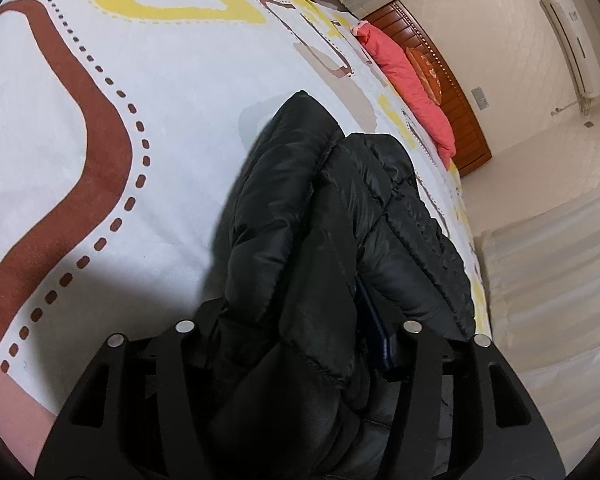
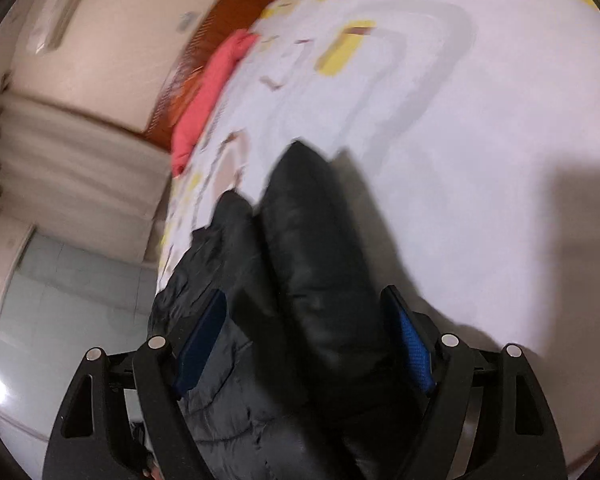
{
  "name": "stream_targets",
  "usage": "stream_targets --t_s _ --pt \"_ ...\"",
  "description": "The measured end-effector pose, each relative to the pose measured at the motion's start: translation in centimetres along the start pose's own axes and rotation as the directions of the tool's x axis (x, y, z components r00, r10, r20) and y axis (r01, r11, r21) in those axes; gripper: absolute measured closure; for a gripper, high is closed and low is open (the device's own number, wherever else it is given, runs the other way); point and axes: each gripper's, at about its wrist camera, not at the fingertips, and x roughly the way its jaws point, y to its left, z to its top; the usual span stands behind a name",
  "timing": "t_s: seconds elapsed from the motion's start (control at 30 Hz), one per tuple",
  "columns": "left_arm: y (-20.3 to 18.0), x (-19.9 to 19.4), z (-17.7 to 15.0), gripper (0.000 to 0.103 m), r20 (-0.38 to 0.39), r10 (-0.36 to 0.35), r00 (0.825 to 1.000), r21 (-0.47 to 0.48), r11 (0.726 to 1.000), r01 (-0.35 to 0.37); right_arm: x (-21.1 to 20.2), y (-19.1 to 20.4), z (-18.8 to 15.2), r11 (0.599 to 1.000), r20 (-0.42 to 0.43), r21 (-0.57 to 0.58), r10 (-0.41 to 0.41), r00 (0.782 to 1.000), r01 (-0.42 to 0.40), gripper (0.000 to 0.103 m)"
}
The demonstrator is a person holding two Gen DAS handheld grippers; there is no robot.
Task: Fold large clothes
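A black quilted puffer jacket (image 1: 320,216) hangs bunched over the white patterned bedspread (image 1: 160,140). My left gripper (image 1: 300,340) has a thick fold of the jacket between its fingers; one blue pad (image 1: 376,332) shows, the other is buried in fabric. In the right wrist view the jacket (image 2: 300,264) also runs between the two blue pads (image 2: 414,340) of my right gripper (image 2: 308,340), which stand fairly wide with the padded fabric filling the gap. The right view is motion-blurred.
A coral pink blanket (image 1: 408,84) lies along the wooden headboard (image 1: 452,92) at the far end of the bed. An air conditioner (image 1: 576,44) hangs on the wall. The bed's edge and the tiled floor (image 2: 68,304) show at the left of the right wrist view.
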Motion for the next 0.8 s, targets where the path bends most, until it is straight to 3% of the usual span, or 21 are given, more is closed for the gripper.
stream_targets --t_s 0.13,0.2,0.23,0.27,0.43,0.53,0.8 --pt "0.1 0.1 0.2 0.042 -0.009 -0.011 1.0 0.006 1.0 0.011 2.2 1.4 -0.3 0.997 -0.04 -0.034 0.064 0.997 -0.065 0.023" --pt "0.2 0.1 0.1 0.042 -0.001 -0.011 1.0 0.0 1.0 0.011 2.3 0.5 -0.4 0.996 -0.006 0.023 0.082 0.997 -0.082 0.033" --pt "0.2 0.1 0.1 0.044 0.007 -0.01 1.0 -0.006 1.0 0.01 2.6 0.3 -0.2 0.997 0.004 0.046 0.063 0.998 -0.063 0.045" --pt "0.2 0.0 0.0 0.047 0.015 -0.004 1.0 -0.008 1.0 0.004 3.2 0.3 -0.3 0.998 0.01 0.059 0.028 1.0 -0.028 0.05" --pt "-0.7 -0.7 -0.6 0.067 0.051 0.021 0.998 -0.001 1.0 -0.021 4.9 1.6 -0.6 0.998 0.042 0.057 -0.004 0.999 0.001 0.065" --pt "-1.7 -1.8 -1.1 0.073 0.074 0.02 0.997 0.006 1.0 -0.02 6.3 2.6 -0.6 0.999 0.061 0.048 -0.018 0.998 0.015 0.068" --pt "-4.2 -4.2 -1.7 0.078 0.074 -0.085 0.994 -0.052 0.995 0.089 6.1 2.5 -0.6 0.999 0.089 0.024 -0.042 0.995 0.04 0.071"
